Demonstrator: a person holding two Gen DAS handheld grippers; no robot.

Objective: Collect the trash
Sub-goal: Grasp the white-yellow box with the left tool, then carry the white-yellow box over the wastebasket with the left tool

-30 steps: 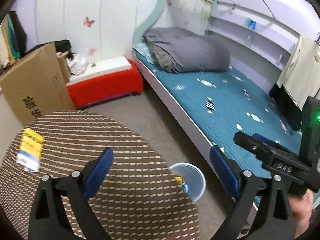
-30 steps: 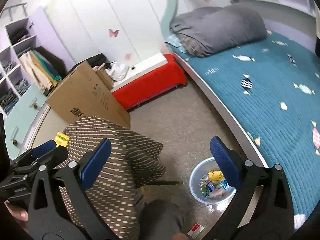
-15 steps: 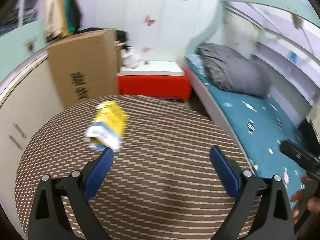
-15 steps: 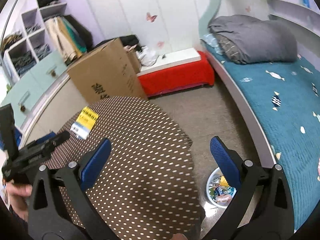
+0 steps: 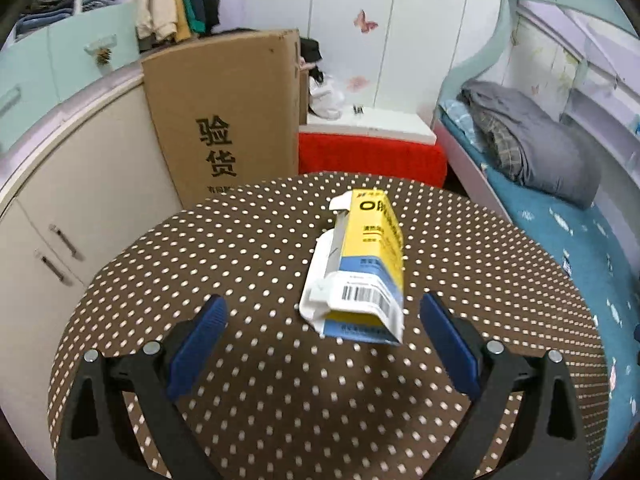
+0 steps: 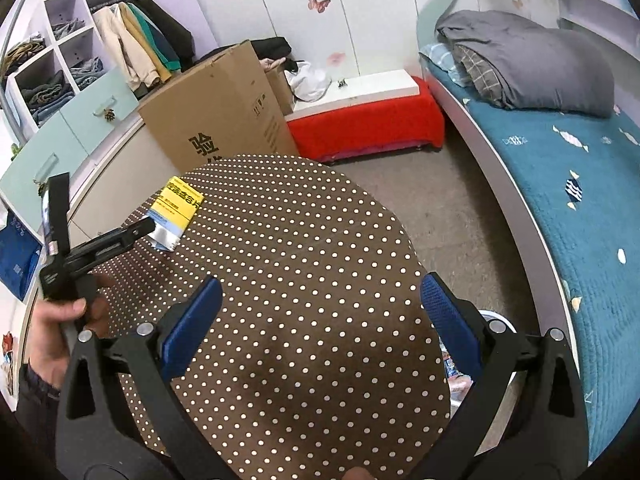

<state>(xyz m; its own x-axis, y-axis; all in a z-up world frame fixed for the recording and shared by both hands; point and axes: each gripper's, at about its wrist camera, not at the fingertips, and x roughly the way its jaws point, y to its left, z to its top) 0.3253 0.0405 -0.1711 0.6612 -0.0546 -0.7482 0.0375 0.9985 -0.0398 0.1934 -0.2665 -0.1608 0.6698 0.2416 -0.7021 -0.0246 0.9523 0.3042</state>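
Left gripper [image 5: 322,340] is wide open and holds nothing, both blue pads spread well apart over the round dotted table [image 5: 240,248]. The flattened yellow and blue carton [image 5: 360,264] lies flat on the tabletop directly ahead of it, near end with the barcode sitting just beyond the line between the two pads, slightly right of centre. No contact visible between pads and carton.

Carton's long axis runs away from the left gripper, roughly along its pointing direction, tilted a little to the right at the far end. So the pads flank the carton's long sides, and its narrow width falls within the opening. My read: a short push forward with a small shift right would bracket it, then close across the width. The carton is crushed and thin, so a low grip close to the tabletop looks necessary; risk is the pads sliding over it.

Right gripper [image 6: 320,320] is also wide open and empty, hovering over the near right part of the table. In its view the carton [image 6: 178,210] sits far off at the left edge of the table, with the tip of the left gripper [image 6: 136,232] right beside it. Left hand is clearly nearer; the right is well apart from it.

A light bin [image 6: 494,318] with scraps shows on the floor right of the table, mostly hidden behind the right finger. Likely drop point.
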